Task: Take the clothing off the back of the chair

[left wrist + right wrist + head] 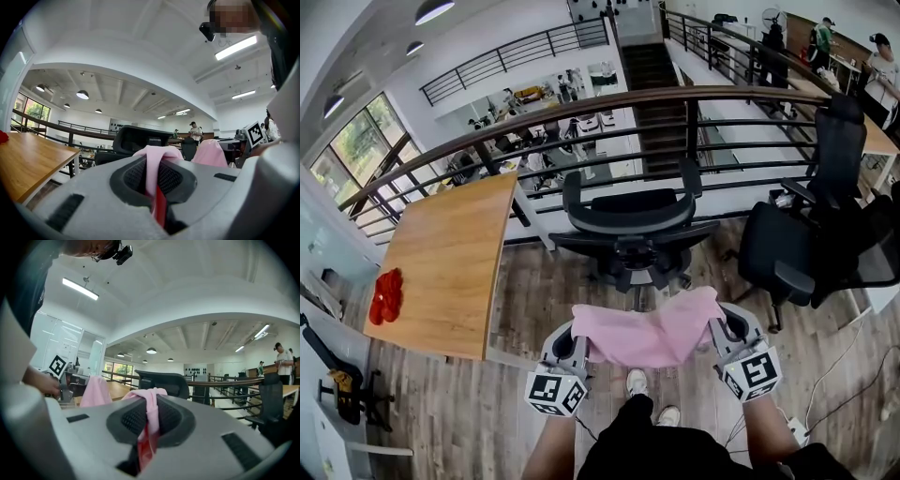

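Observation:
A pink garment [647, 330] hangs stretched between my two grippers, in front of a black office chair [633, 230] whose back is bare. My left gripper [578, 352] is shut on the garment's left end, and pink cloth [152, 171] runs down between its jaws. The right gripper [719, 339] is shut on the right end, with pink cloth [151, 416] pinched between its jaws. Both grippers point level toward the chair, which shows behind the cloth in the left gripper view [140, 138] and in the right gripper view [164, 380].
A wooden table [450, 262] stands at the left with a red cloth [386, 295] on it. A second black chair [811, 244] is at the right. A curved railing [609, 112] runs behind the chairs. Cables [844, 375] lie on the floor at the right. The person's shoes [649, 398] are below the garment.

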